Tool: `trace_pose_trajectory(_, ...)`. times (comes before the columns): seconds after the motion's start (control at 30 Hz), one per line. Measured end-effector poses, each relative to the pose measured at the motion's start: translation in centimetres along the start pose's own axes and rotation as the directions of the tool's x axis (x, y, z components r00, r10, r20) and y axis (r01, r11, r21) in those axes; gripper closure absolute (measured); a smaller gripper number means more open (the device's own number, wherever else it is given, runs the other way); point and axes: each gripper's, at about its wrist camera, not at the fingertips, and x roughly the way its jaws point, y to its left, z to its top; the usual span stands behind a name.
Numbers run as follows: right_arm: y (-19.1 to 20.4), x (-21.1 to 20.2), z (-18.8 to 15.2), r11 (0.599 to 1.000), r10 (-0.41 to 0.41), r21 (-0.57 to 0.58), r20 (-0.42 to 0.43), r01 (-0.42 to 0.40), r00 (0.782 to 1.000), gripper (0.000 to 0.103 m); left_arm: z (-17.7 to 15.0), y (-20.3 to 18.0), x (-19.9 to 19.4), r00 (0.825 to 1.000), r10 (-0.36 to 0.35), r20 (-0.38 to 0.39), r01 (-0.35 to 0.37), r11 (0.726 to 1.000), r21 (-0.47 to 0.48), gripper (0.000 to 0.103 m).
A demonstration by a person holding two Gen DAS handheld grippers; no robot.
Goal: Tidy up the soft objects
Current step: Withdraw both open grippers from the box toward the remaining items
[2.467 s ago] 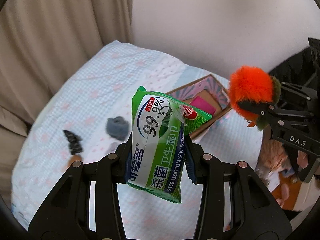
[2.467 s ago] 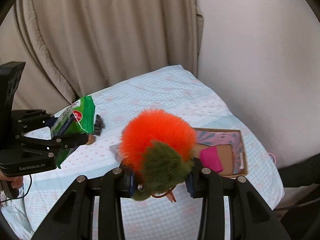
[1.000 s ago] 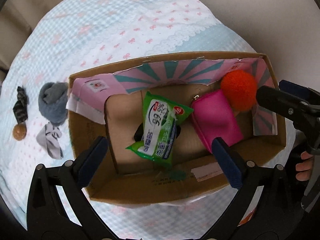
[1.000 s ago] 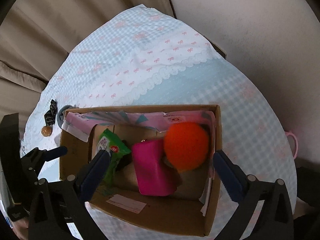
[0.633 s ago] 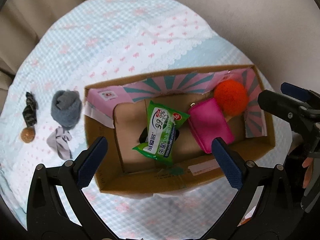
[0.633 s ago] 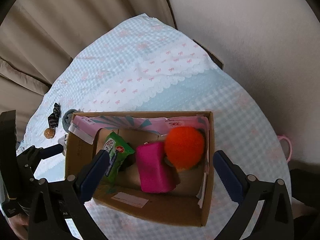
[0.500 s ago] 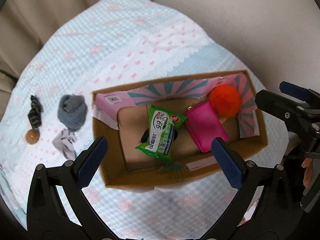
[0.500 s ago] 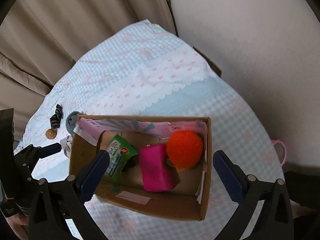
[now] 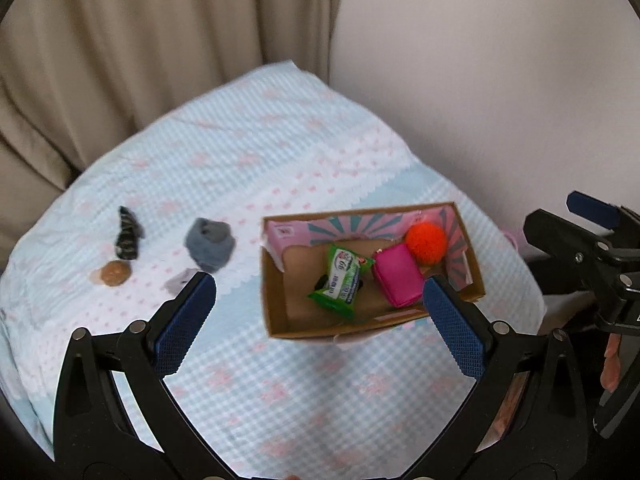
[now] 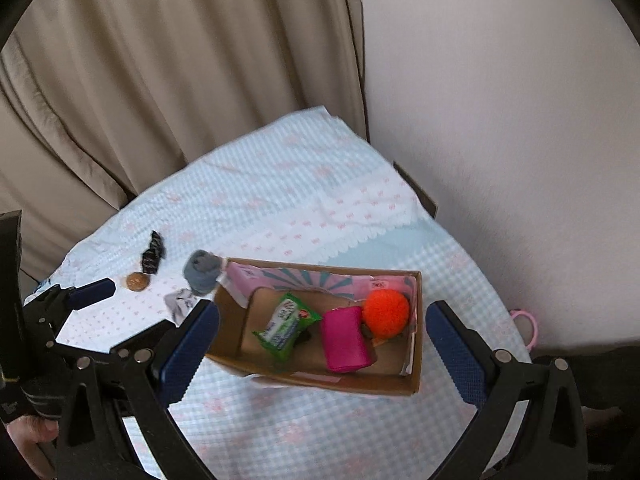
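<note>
Three soft items are seen in one cardboard box (image 9: 276, 312); four lie outside.
Both the left gripper (image 9: 320, 312) and right gripper (image 10: 322, 344) are held wide open, empty, above a checked bedspread (image 9: 280, 380) by a beige curtain (image 10: 160, 80).

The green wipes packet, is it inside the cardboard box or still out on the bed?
Inside. The green wipes packet lies on the floor of the cardboard box, beside the pink pouch.

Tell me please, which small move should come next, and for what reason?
Probably bring the left gripper down toward the grey rolled sock. Both grippers are open and hold nothing, and the wipes pack, pink pouch and orange pompom already lie in the cardboard box. The sock lies on the cloth just left of the box, on the left gripper's side.
</note>
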Motion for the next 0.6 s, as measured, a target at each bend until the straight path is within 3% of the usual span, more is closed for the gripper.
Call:
trace_pose_trajectory(0.37,9.4,-9.8,-3.9,0.998,-0.026,-0.055,0.161,0.035,0.987,0.0,-5.3,7.8,-13.3,0.985,0.066,0.158,-0.06,0.997,-0.044,0.0)
trace_pose_trajectory(0.6,14.2,-11.8,-5.9,0.999,-0.004,-0.031,0.212,0.011,0.977,0.0,-8.7,13.1,-16.9,0.974,0.096,0.204,-0.092,0.995,-0.027,0.0)
